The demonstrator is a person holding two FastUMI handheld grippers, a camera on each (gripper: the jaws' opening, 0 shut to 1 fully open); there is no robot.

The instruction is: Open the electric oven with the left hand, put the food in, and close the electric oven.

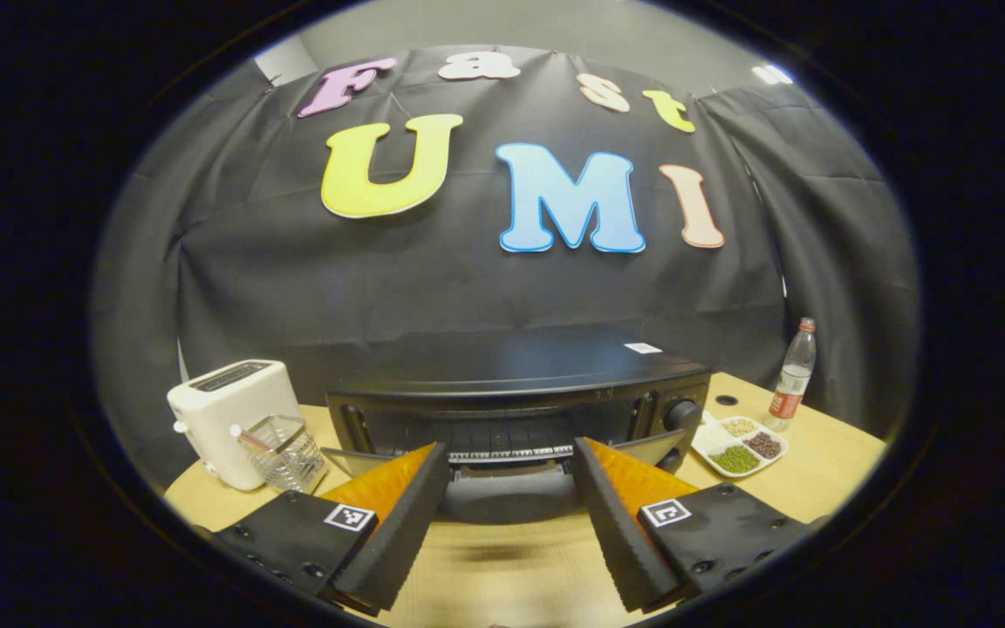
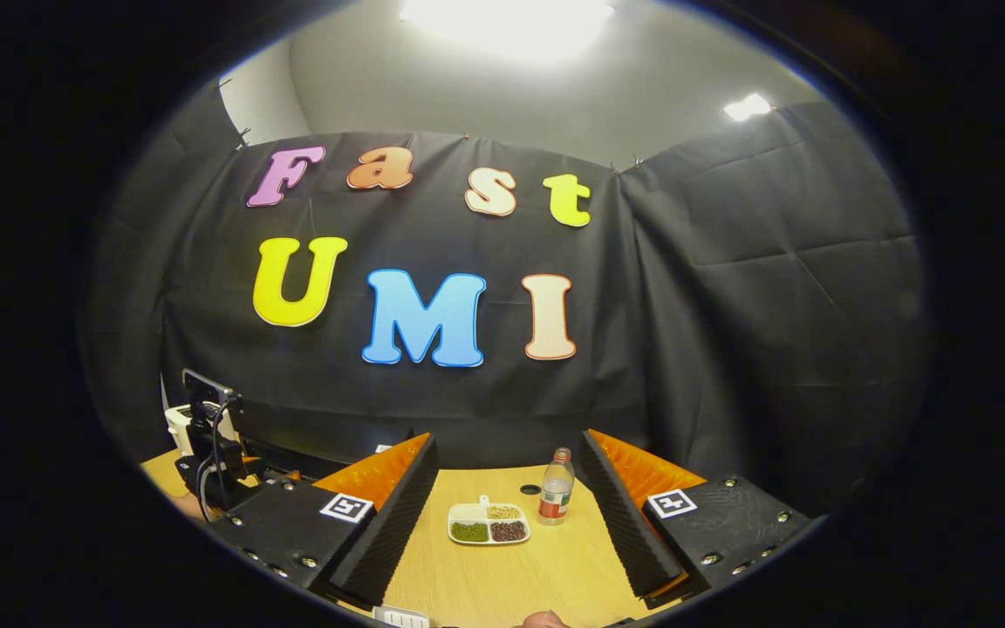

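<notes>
left gripper (image 1: 509, 488), fingers wide and empty, faces the electric oven (image 1: 516, 410) at frame centre. judgement: centre both fingers on the door's top handle, then pull down. right gripper (image 2: 509, 515) wide, empty; food tray (image 2: 488, 523) centre-bottom.

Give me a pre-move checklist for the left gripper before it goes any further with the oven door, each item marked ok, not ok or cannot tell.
1. Left gripper open: ok, its fingers stand wide apart with nothing between them.
2. Lined up with the electric oven: ok, the oven sits straight ahead between the fingers in the left gripper view.
3. Oven door state: cannot tell for sure; it seems tipped forward, with the rack showing behind it.
4. Food ready: ok, the divided plate lies on the table, untouched.
5. Right gripper free for the food: ok, open and empty.
6. Obstacles near the door: ok, toaster, glass container and bottle stand off to the sides.
</notes>
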